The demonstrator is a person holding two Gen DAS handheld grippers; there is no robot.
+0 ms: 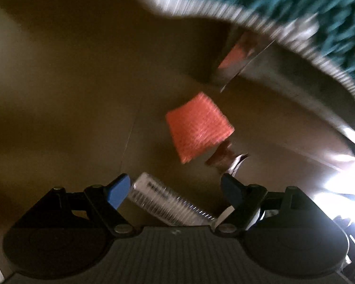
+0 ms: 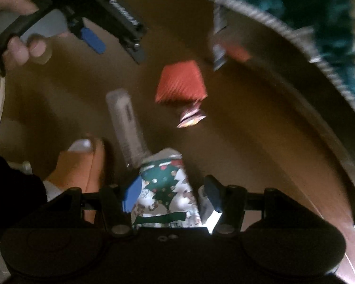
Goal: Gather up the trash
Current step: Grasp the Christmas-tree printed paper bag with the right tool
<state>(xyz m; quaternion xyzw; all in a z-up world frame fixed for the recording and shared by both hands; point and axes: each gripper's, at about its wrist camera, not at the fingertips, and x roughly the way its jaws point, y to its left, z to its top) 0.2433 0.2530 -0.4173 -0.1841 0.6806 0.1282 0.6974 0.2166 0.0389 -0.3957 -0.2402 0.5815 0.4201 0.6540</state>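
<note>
Brown floor (image 1: pixel 59 82) lies under both tools and you are at the approach step: your left gripper (image 1: pixel 175 191) stands apart over the clear plastic tube (image 1: pixel 163 201), your right gripper (image 2: pixel 172 195) apart astride the Christmas-print wrapper (image 2: pixel 165 187), neither pinched yet. Next, settle each pair of jaws and squeeze. Orange mesh scrap (image 1: pixel 196 127) and small foil wrapper (image 2: pixel 190 118) lie beyond near the teal rug (image 1: pixel 295 4), and an orange shoe (image 2: pixel 82 165) crowds your right side.

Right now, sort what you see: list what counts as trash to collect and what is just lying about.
Trash to collect:
- orange mesh piece
- clear plastic tube
- small crumpled wrapper
- Christmas-print paper, between the right gripper's fingers
- shiny wrapper

Lying about:
- teal rug with white fringe
- brown floor
- orange slipper
</note>
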